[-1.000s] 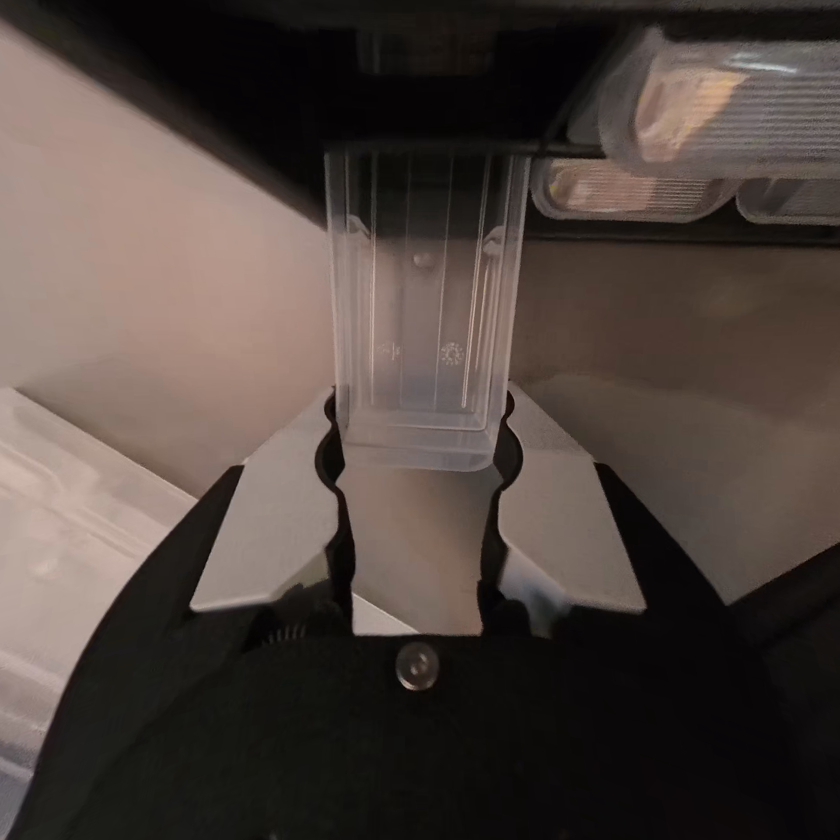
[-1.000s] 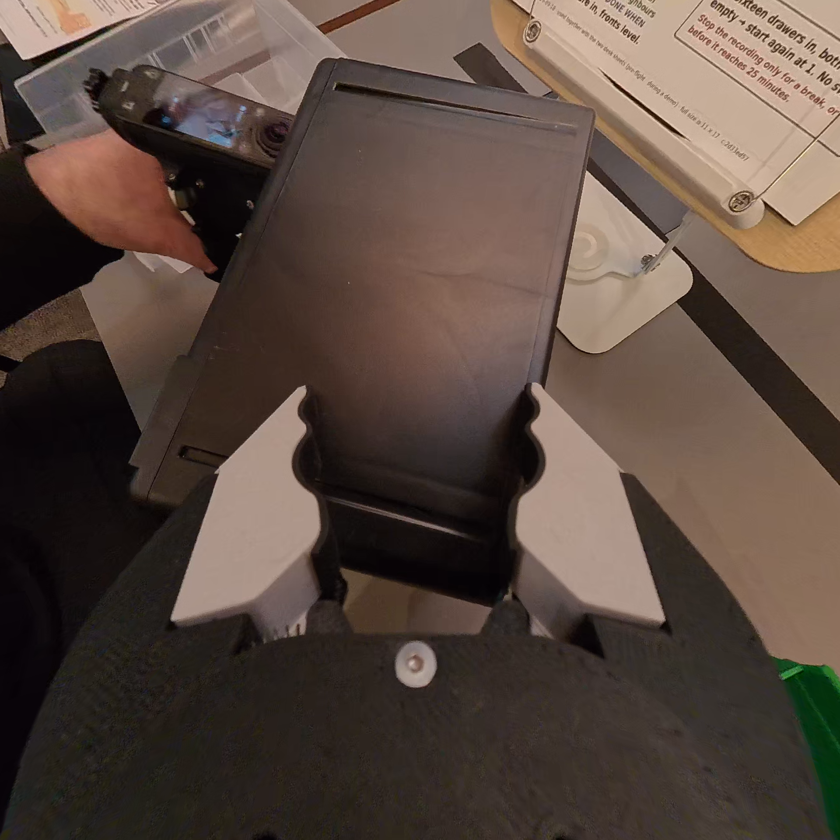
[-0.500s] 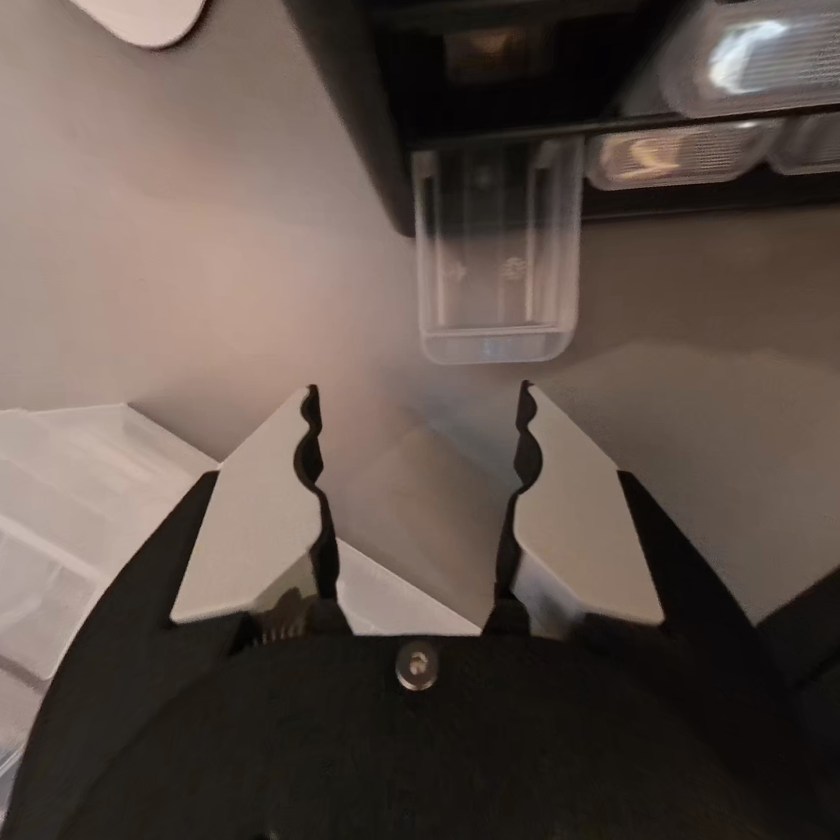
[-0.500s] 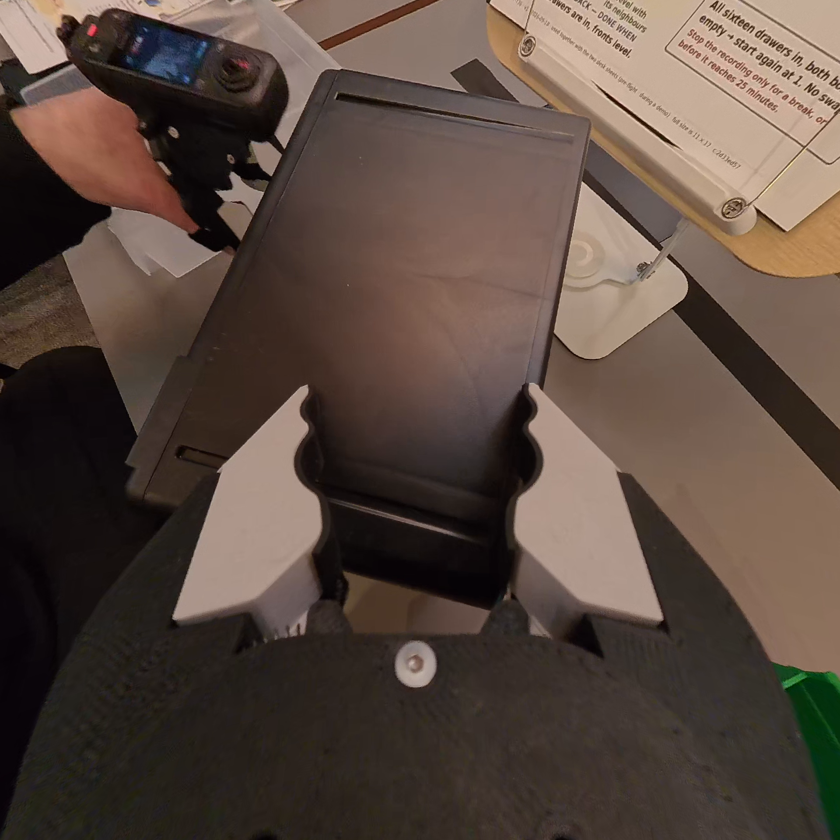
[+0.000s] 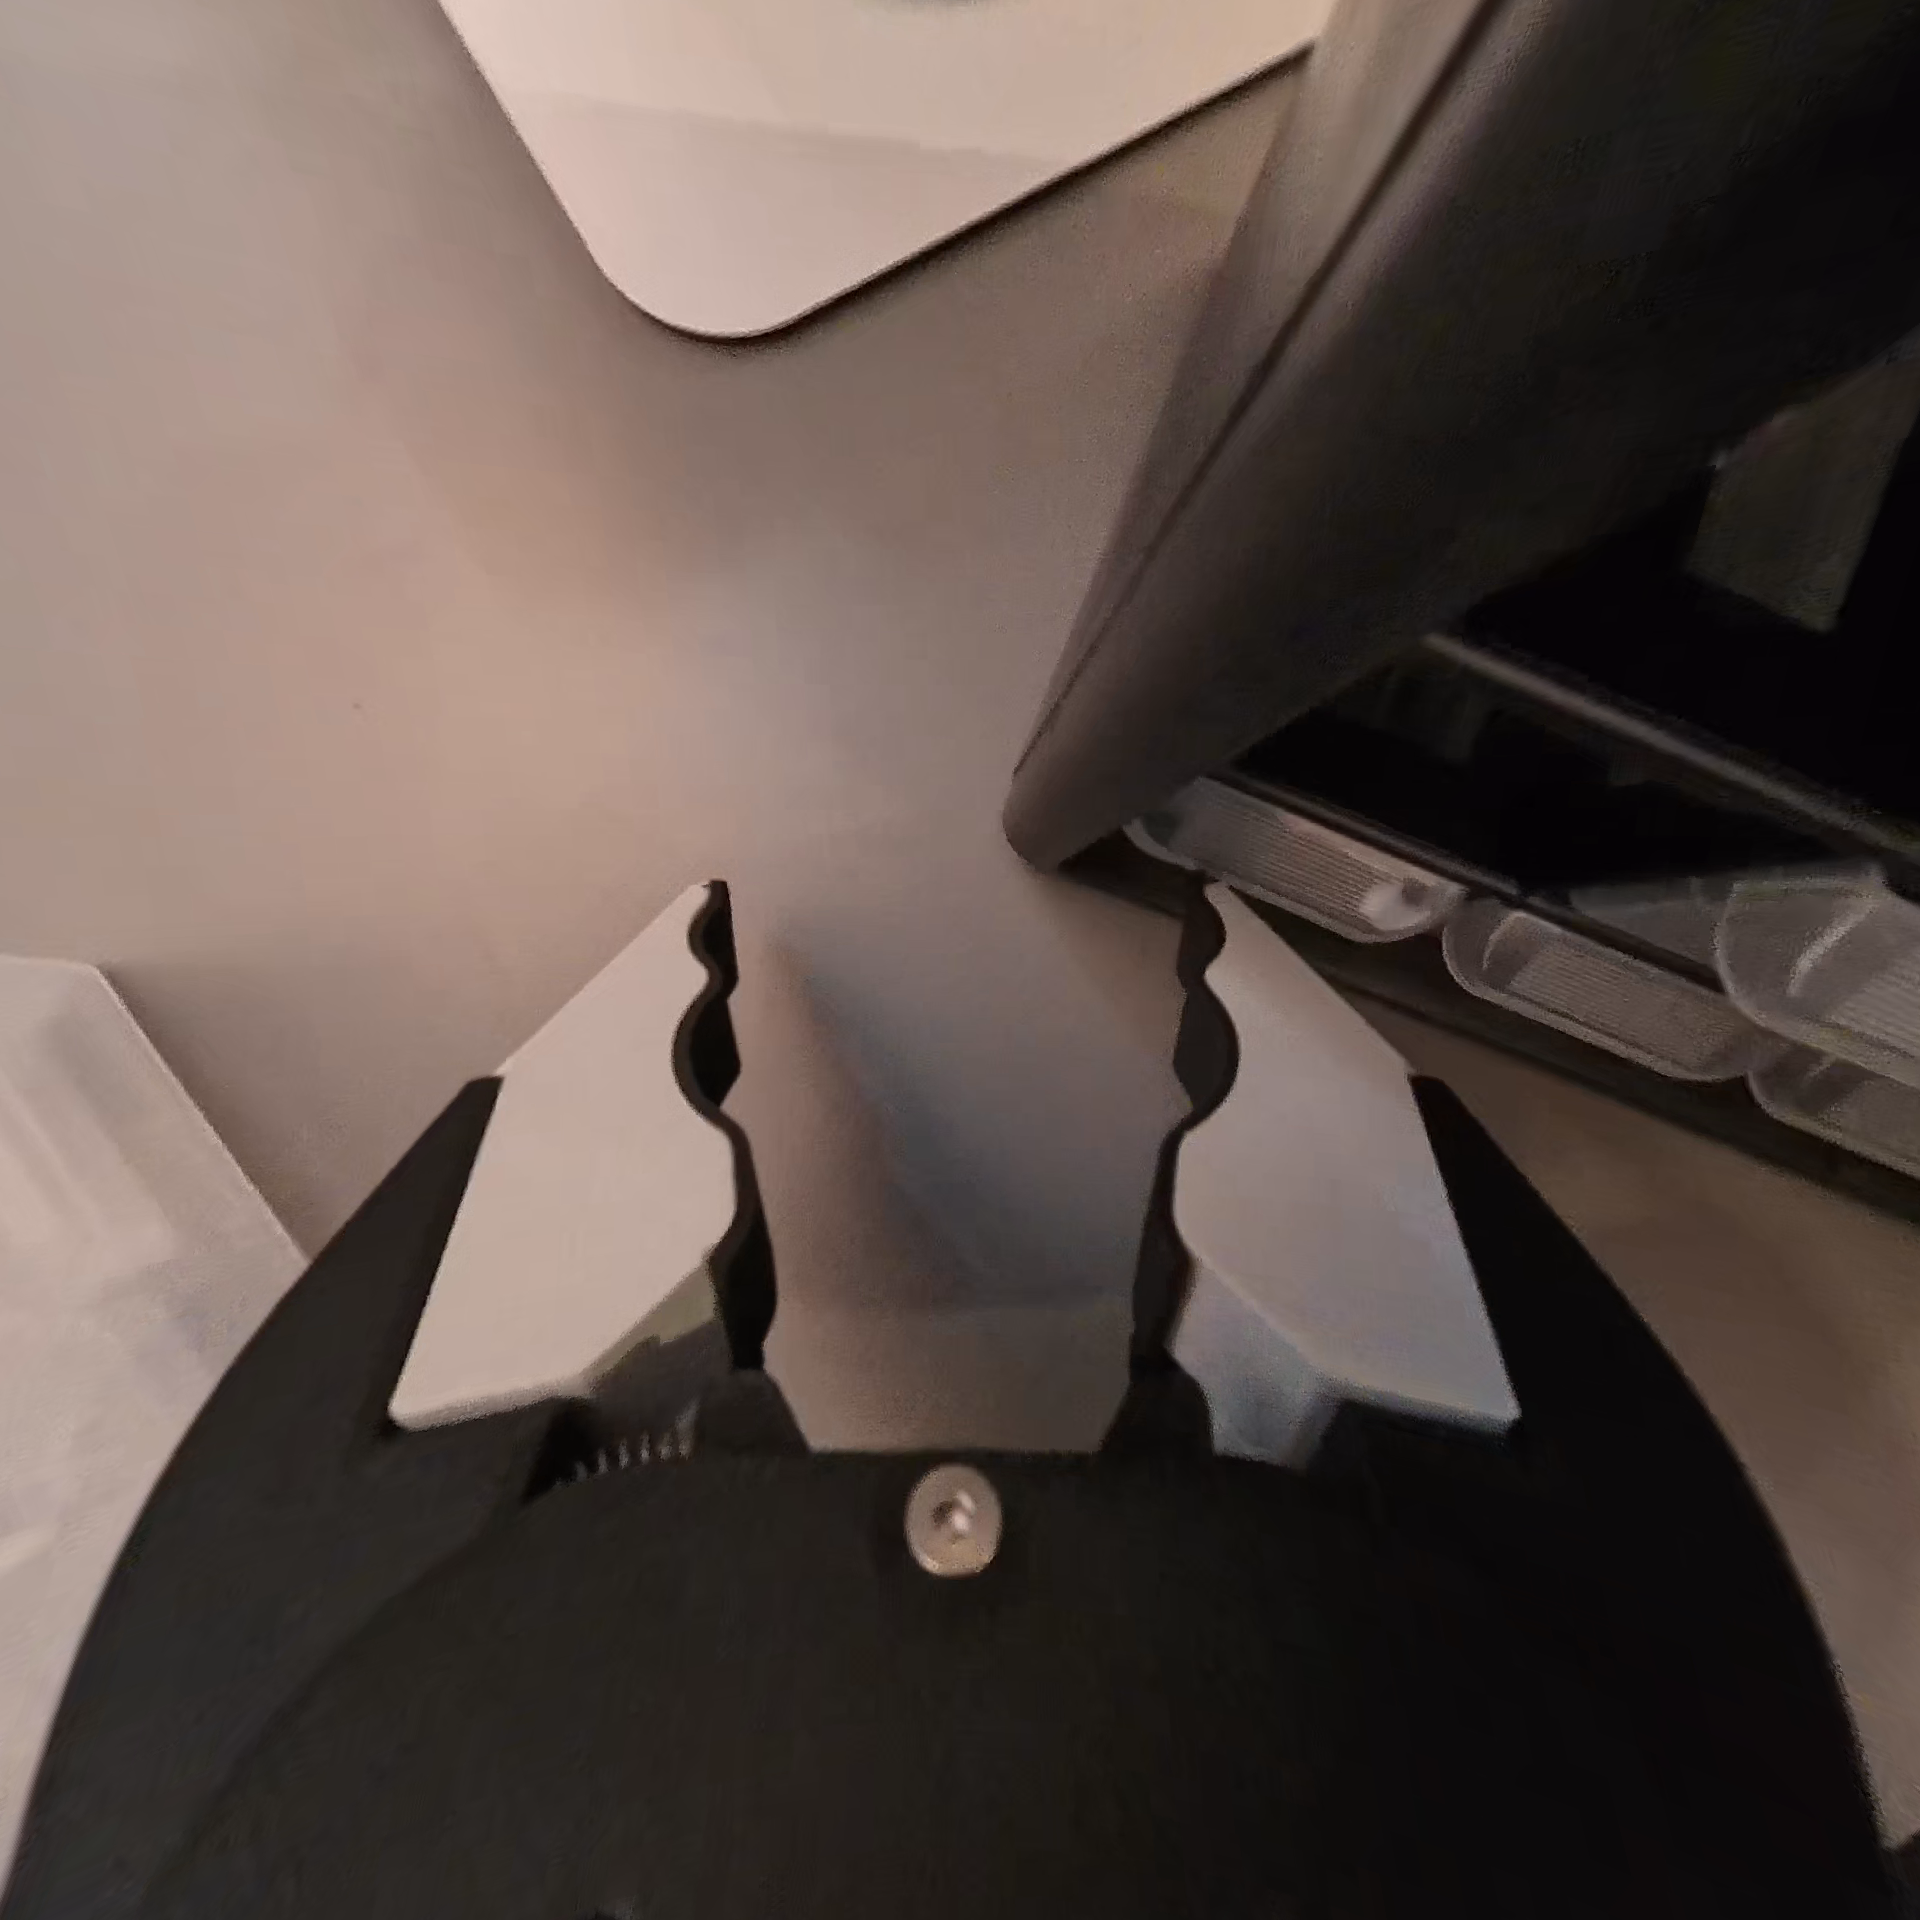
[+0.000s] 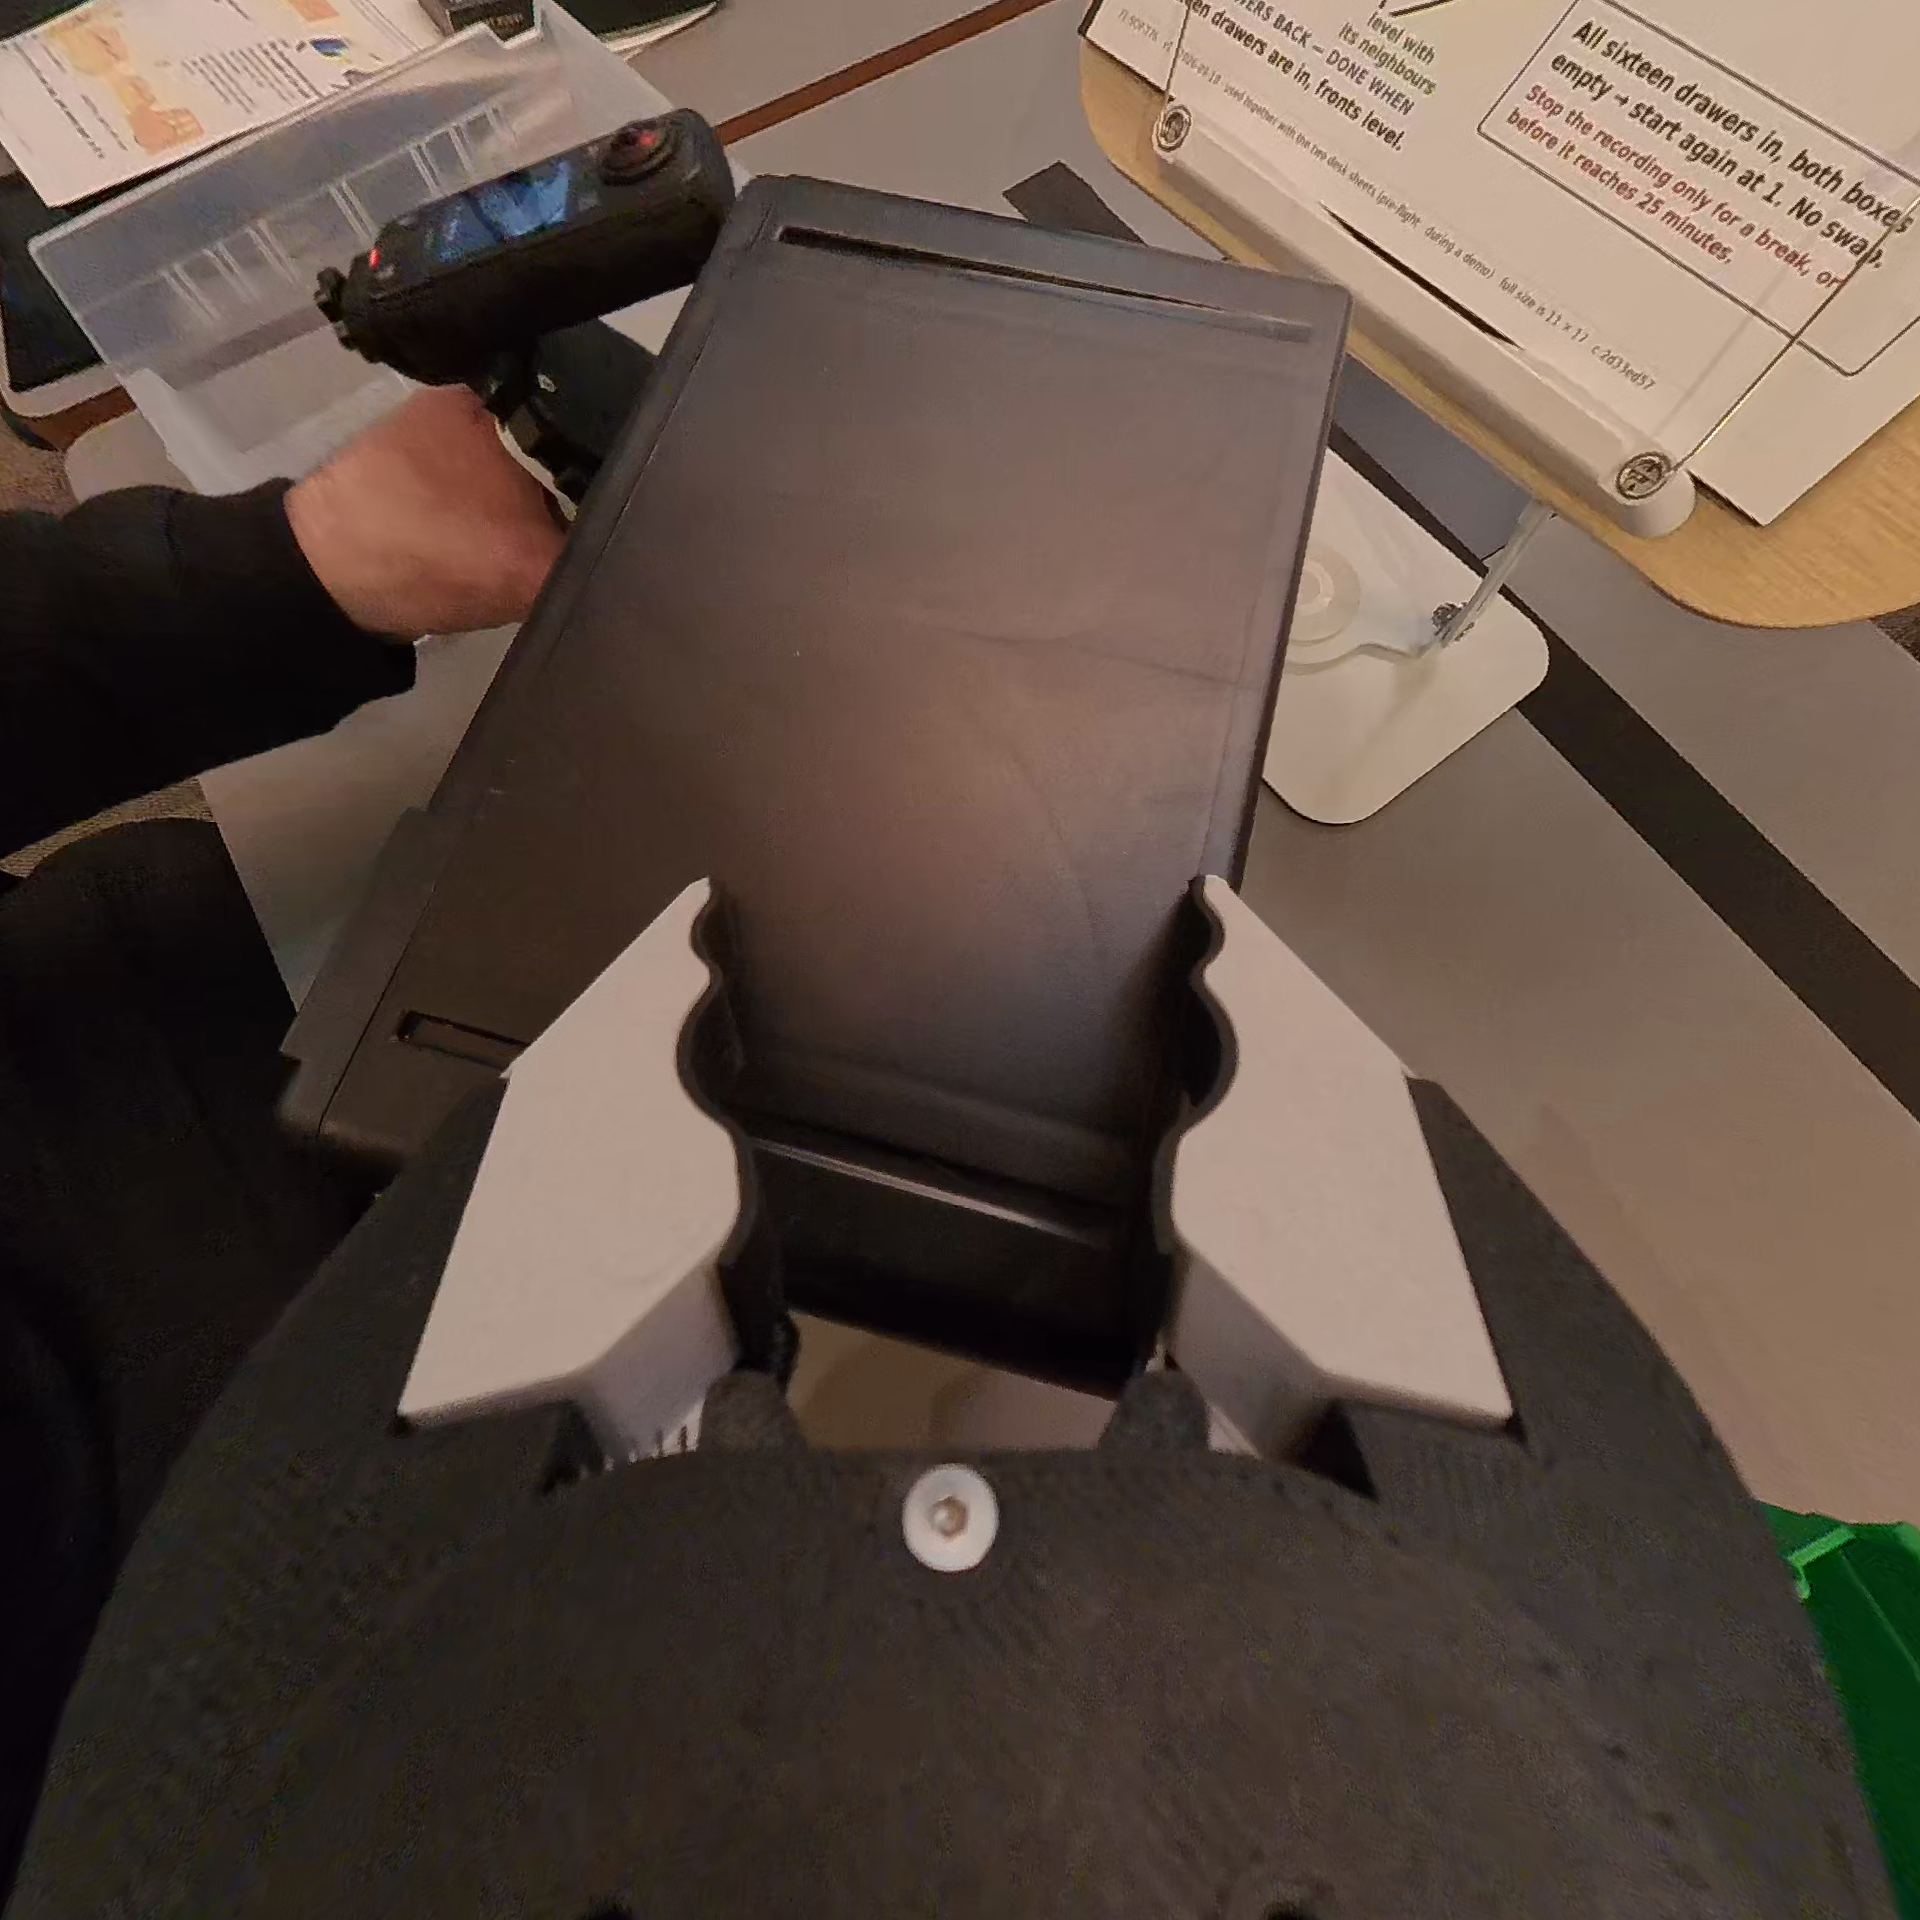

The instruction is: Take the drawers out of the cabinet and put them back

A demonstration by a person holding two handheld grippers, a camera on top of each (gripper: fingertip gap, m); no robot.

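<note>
Black plastic fills the right wrist view: the cabinet (image 6: 935, 644) lies on the grey bench (image 6: 1558, 1039) with its broad flat side up, and the right claw (image 6: 956, 914) is pinching its near end, one white finger (image 6: 613, 1122) against each side of the narrower block there. On the far left side of the cabinet a hand (image 6: 416, 520) in a dark sleeve holds the left claw's black body (image 6: 520, 239). Behind it, toward the bench's far left corner, stands a clear plastic bin (image 6: 312, 208) with printed sheets (image 6: 177, 94) beyond it. Near the far right edge a white stand (image 6: 1403, 707) carries a printed card (image 6: 1558, 187), and a green thing (image 6: 1849, 1621) shows at the near right edge.

In the left wrist view the left claw (image 5: 956, 904) is spread and empty above bare bench (image 5: 416, 623), just beside the cabinet's near corner (image 5: 1351, 520). Along the cabinet's open face, clear drawers (image 5: 1558, 977) sit in their slots with ribbed fronts and rounded pull tabs outward; the picture is blurred there, so their number cannot be told. The stand's white base (image 5: 831, 156) lies at the top, a pale translucent box (image 5: 104, 1247) at the left.
</note>
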